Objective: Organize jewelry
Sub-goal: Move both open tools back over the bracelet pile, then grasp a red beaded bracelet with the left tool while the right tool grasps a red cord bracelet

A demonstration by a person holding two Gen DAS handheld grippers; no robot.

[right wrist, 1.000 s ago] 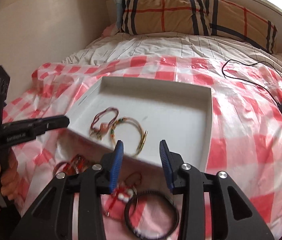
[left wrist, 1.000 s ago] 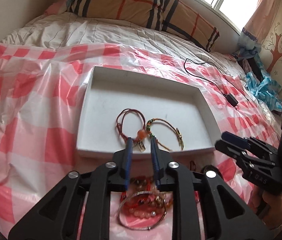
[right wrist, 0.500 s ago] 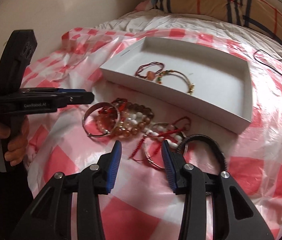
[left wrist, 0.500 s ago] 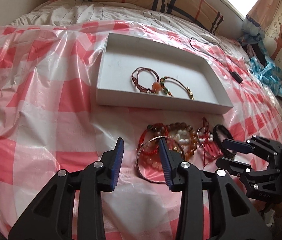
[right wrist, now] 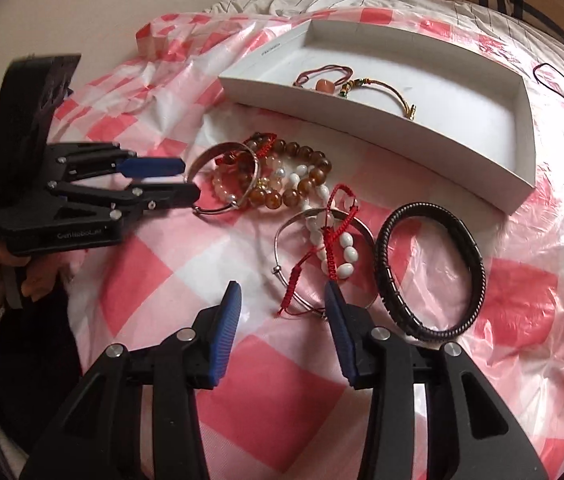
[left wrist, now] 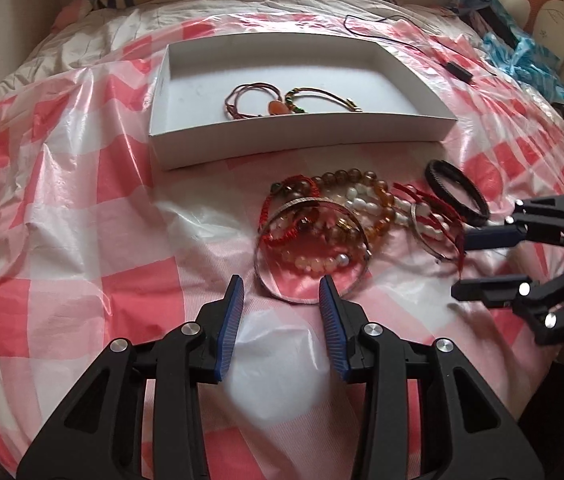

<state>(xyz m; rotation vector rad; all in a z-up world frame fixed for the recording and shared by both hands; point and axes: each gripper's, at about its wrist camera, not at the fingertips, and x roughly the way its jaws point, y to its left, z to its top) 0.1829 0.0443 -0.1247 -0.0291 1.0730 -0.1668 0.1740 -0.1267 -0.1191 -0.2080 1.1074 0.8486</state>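
Both tools have drawn back from the white tray [left wrist: 282, 148] and now hover over the heap of bracelets [left wrist: 346, 216] on the checked sheet [left wrist: 81, 184], near side of the tray. Left tool [left wrist: 281, 292] gapes wide at the silver bangle [left wrist: 310, 248], holding nothing. Right tool [right wrist: 279, 298] is equally spread and empty, beside the black bracelet [right wrist: 430, 268]. Two cord bracelets [left wrist: 282, 100] lie inside the tray.

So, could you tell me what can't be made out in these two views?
- Right wrist view: near parts of the two corded bracelets are hidden behind the white tray wall.
- Both views: how many beaded strands are in the pile is unclear, as they overlap.
- Right wrist view: part of the silver bangle is hidden behind the right gripper.
- Left wrist view: the black cable runs off the top.
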